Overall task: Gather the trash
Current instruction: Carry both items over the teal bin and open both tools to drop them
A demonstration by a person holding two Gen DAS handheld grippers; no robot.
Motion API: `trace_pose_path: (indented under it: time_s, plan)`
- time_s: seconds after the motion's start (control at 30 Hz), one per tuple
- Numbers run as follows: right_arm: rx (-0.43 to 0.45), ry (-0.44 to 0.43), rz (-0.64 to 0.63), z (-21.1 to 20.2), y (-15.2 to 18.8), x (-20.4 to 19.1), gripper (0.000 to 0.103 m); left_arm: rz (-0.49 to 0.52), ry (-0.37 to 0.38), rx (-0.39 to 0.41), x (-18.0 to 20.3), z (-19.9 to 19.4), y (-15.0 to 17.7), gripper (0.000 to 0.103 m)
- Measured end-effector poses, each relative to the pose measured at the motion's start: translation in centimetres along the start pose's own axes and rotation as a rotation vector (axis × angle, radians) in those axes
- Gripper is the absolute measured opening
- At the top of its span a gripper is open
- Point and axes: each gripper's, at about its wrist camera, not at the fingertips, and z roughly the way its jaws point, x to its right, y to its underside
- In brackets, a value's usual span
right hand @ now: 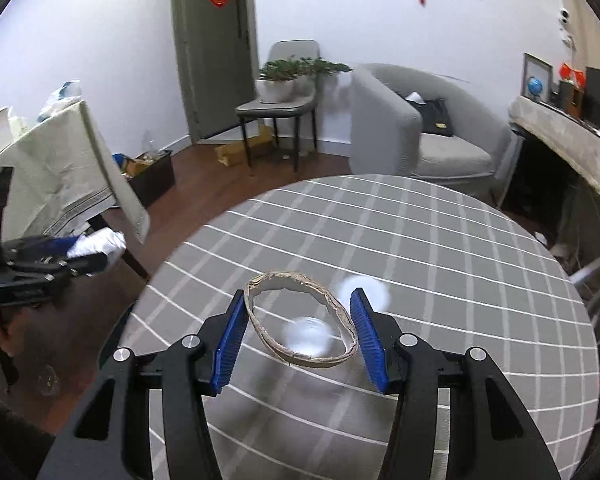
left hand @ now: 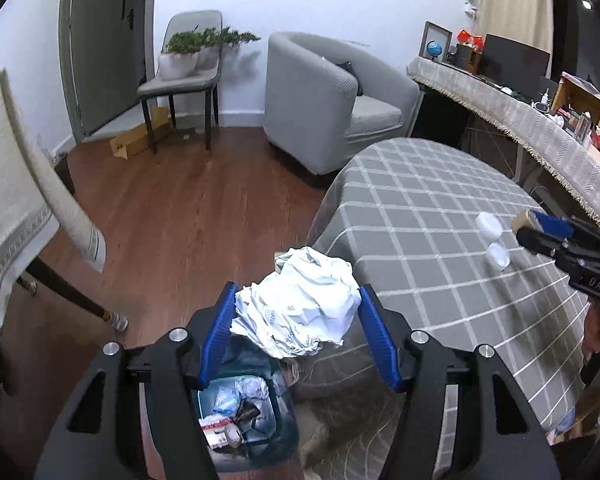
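Observation:
My left gripper [left hand: 297, 300] is shut on a crumpled white paper wad [left hand: 300, 304] and holds it above an open trash bin [left hand: 239, 412] with a dark liner, on the floor beside the round table [left hand: 420, 200]. The bin holds several scraps. My right gripper [right hand: 297, 322] is shut on a flattened brown cardboard ring [right hand: 263, 328] above the grey checked tablecloth [right hand: 420, 240]. Two small white caps [left hand: 488, 226] [left hand: 498, 256] lie on the cloth; in the right wrist view they show blurred [right hand: 308, 336] [right hand: 366, 292]. The right gripper also shows in the left wrist view [left hand: 540, 228], and the left gripper shows in the right wrist view [right hand: 95, 258].
A grey armchair [left hand: 332, 96] and a chair with a potted plant [left hand: 187, 64] stand by the far wall. A cloth-covered table [left hand: 15, 208] is on the left and a cluttered side counter [left hand: 540, 120] on the right. Brown wooden floor [left hand: 187, 208] lies between.

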Motion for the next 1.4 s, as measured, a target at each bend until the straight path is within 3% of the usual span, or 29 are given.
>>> trace_pose_path:
  time_s: [0.37, 0.9, 1.1, 1.4]
  plan:
    - [0.027, -0.092, -0.042, 2.1, -2.5, -7.3, 0.053, -0.029, -0.066, -0.104, -5.2, 2.1, 4.2, 0.064]
    - [-0.018, -0.229, -0.104, 6.3, -3.5, -16.6, 0.053, -0.022, -0.101, -0.342, -10.3, 6.5, 11.0, 0.064]
    - [-0.037, -0.266, -0.132, 7.3, -3.5, -19.3, 0.053, -0.012, -0.107, -0.376, -11.4, 6.6, 12.1, 0.071]
    - [-0.097, -0.284, -0.129, 9.7, -2.9, -20.9, 0.053, -0.039, -0.094, -0.344, -12.6, 5.1, 11.9, 0.077]
